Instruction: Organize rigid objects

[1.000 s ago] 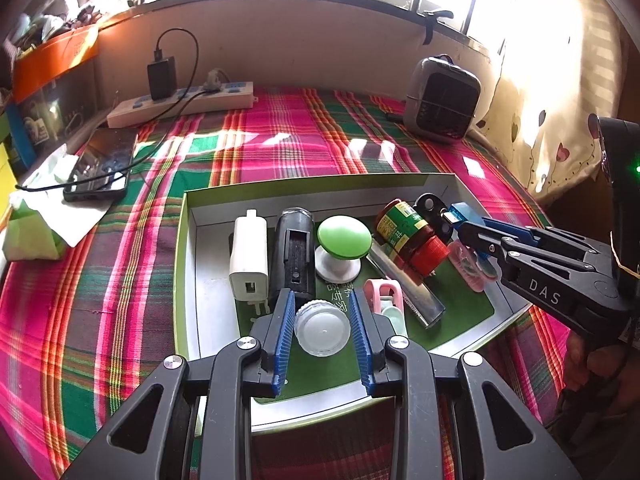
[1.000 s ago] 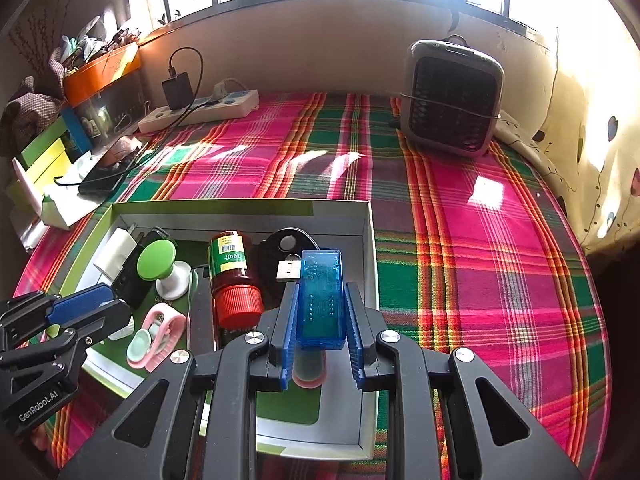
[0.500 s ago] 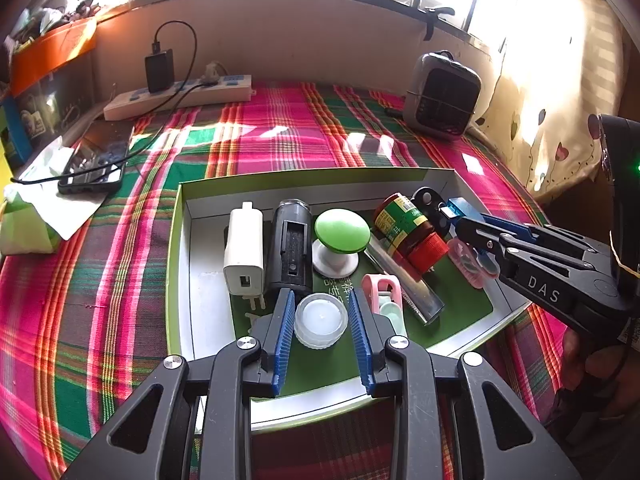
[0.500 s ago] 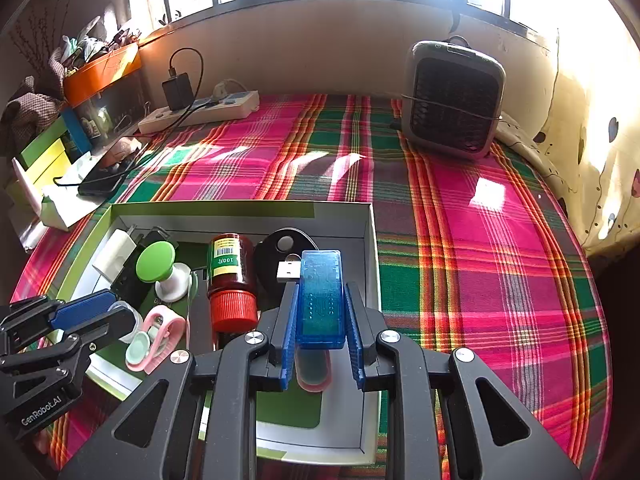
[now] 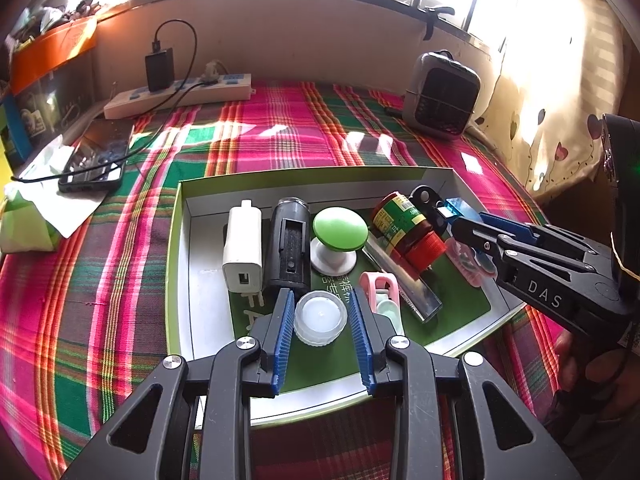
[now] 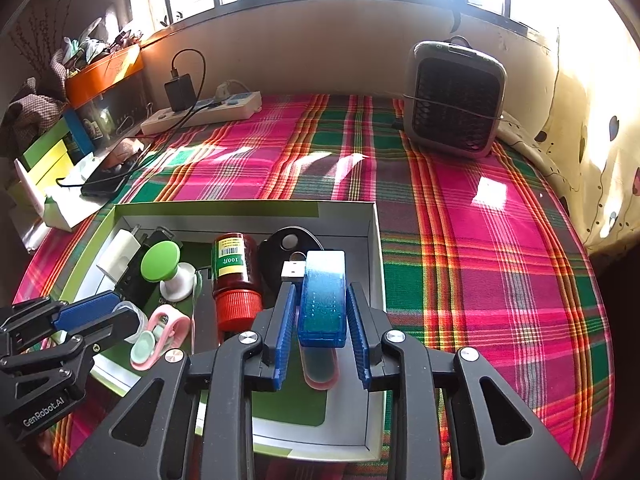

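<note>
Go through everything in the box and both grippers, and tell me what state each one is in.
Left gripper: open around the white cap.
Right gripper: open, fingers beside the blue USB stick.
Red-capped bottle: lying down, capped.
Green knob: tilted.
White charger: unplugged, lying flat.
Box: open.

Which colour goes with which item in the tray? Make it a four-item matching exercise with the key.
Items:
1. USB charger plug
2. Knob with round top
3. Card reader between the right gripper fingers
4. Bottle cap on the labelled bottle

Colours:
A. red
B. blue
C. white
D. green

Pairs: 1-C, 2-D, 3-B, 4-A
</note>
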Demonstrator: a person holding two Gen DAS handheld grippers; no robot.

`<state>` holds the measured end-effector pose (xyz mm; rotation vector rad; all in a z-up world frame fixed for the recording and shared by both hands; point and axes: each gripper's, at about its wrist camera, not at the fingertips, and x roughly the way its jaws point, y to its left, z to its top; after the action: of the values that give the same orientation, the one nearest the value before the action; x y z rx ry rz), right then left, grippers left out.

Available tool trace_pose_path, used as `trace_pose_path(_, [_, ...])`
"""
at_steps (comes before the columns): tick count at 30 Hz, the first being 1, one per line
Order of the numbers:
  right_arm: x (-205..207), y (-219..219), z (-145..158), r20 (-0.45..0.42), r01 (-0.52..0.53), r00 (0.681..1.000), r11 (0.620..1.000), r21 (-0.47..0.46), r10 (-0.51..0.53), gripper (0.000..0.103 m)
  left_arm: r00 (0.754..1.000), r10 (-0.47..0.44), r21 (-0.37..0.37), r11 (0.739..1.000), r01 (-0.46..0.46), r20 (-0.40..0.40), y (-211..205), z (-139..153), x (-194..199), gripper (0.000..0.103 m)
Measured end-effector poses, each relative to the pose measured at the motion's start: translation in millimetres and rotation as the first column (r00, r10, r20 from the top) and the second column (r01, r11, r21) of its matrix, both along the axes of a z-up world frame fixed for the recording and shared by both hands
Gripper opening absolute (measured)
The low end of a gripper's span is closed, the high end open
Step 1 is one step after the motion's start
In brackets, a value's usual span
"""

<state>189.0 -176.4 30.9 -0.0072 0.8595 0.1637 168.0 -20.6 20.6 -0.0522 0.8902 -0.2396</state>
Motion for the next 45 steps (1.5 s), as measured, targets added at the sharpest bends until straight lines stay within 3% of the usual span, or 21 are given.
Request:
trace_pose_path(4, [-2.7,2.1,0.8,0.006,-0.002,1.0,1.0,-0.003,0.002,0.036,1.0,0.001,0.003,1.0,-0.001,0.001,-0.8,0.7,-1.5,0.031])
trace_pose_path(22, [-26.0,9.4,14.9,0.056,-0.007,0.998,1.0,0.007,0.007,0.037,0.998,0.028,0.052,0.998,-0.031,0.049,-0.8,13.6,-17.7,0.036])
trace_pose_path(26, [-34.7,10.7,17.7,0.06,-0.005,0.998,1.0,0.017,0.004,0.047,0.998,0.031,0.04,0.999,-0.033,0.052,-0.2,17.4,-25.6,0.037])
trace_pose_path(37, [-67.8,16.3,26.4,0.076,-0.002,0.997,0.999,0.038,-0.001,0.047,0.996,0.045,0.046,0.998,-0.049,0.081,1.0,26.9,-57.3,0.037])
trace_pose_path(45, [-95.5,19.8,17.0,0.044,0.016,0.999,0.999,0.044,-0.017,0.047,0.997,0.049,0.057,0.997,-0.052,0.057,0.2,18.9,-81.2,0.037])
